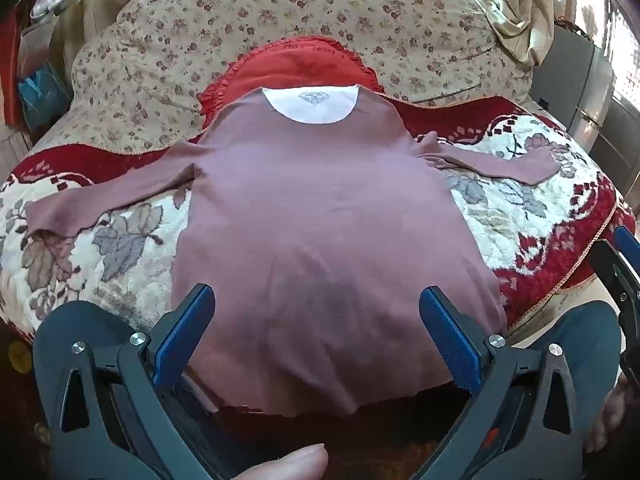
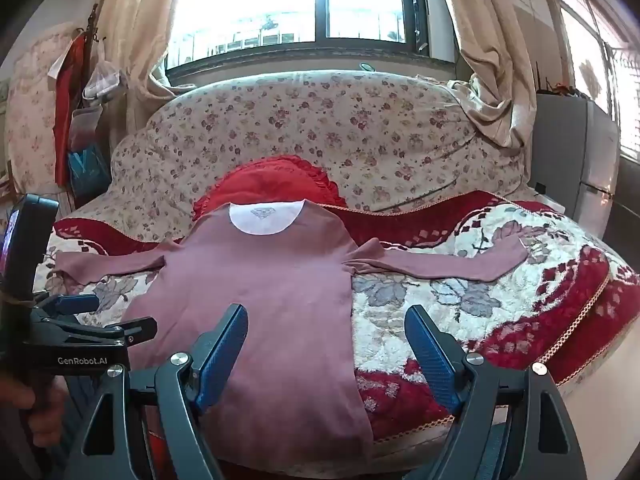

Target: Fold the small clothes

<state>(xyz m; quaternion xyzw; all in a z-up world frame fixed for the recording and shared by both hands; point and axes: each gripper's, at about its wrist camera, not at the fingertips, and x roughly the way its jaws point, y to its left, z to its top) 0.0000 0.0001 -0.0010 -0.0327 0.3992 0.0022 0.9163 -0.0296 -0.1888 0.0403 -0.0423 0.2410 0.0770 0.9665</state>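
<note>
While both tools (image 1: pixel 316 312) (image 2: pixel 326 336) gape wide, empty, mauve shirt (image 1: pixel 316 208) lies flat ahead.

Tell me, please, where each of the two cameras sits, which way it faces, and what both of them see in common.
Left wrist: sits on the left gripper, looking steeply down over the mauve top; its open fingers, a thumb and the right gripper show.
Right wrist: sits on the right gripper, facing more level toward the window; its open fingers and the left gripper show.
Shared: the top, red cushion, floral sofa back.
</note>
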